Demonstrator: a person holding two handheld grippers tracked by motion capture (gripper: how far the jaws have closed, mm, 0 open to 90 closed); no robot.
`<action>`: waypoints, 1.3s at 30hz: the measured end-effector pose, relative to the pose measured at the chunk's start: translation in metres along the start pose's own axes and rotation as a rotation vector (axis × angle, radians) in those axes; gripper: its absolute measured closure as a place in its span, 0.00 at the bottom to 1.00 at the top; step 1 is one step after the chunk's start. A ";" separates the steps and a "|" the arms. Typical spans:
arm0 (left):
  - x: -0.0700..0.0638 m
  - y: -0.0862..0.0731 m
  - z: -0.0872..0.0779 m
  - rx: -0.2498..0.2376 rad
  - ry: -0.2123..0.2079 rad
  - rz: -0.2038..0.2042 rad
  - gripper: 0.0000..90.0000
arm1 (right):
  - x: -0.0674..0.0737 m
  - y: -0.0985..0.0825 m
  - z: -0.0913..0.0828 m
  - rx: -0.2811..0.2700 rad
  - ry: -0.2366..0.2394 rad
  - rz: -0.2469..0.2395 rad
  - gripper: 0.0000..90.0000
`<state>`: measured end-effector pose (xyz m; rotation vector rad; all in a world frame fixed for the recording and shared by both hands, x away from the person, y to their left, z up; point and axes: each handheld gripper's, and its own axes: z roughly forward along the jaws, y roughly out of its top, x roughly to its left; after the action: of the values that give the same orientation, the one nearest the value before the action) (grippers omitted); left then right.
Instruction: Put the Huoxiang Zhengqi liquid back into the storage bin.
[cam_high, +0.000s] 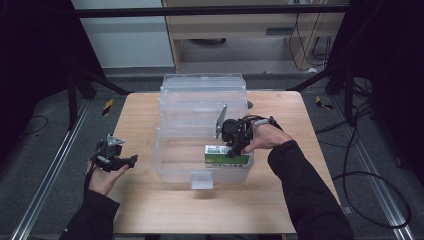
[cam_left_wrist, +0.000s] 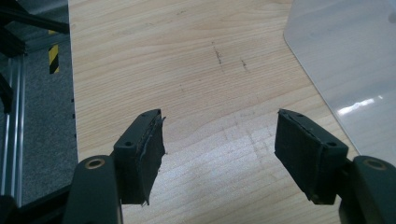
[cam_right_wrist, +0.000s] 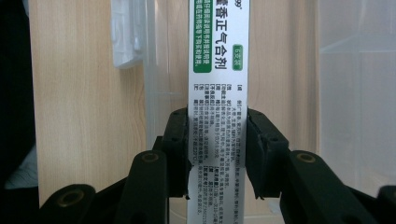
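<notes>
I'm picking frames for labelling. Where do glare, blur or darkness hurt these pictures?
High view: dark edges, soft focus, lit table readable. Left gripper view: sharp wood grain, a white glare streak on the clear plastic lid. Right gripper view: the box in the right gripper is crisp, its print readable; the clear bin wall behind looks hazy.

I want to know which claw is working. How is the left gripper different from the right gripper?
The left gripper has open jaws with nothing between them; the right gripper is shut on a green and white box. The left one hovers over bare wooden table; the right one reaches into the clear plastic bin. Both have black jaws.
</notes>
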<state>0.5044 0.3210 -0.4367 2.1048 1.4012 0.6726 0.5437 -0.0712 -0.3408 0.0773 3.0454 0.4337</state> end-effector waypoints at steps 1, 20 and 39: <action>0.000 0.000 0.000 0.001 0.000 -0.001 0.36 | 0.000 0.000 0.001 0.004 -0.001 -0.007 0.71; 0.000 0.000 0.000 0.001 0.000 0.002 0.35 | 0.002 0.002 0.017 0.049 0.012 -0.028 0.71; -0.001 0.000 0.000 0.003 0.001 0.004 0.35 | 0.004 -0.001 0.029 0.061 0.014 -0.020 0.70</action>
<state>0.5044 0.3202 -0.4371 2.1107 1.3999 0.6731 0.5420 -0.0642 -0.3689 0.0470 3.0706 0.3416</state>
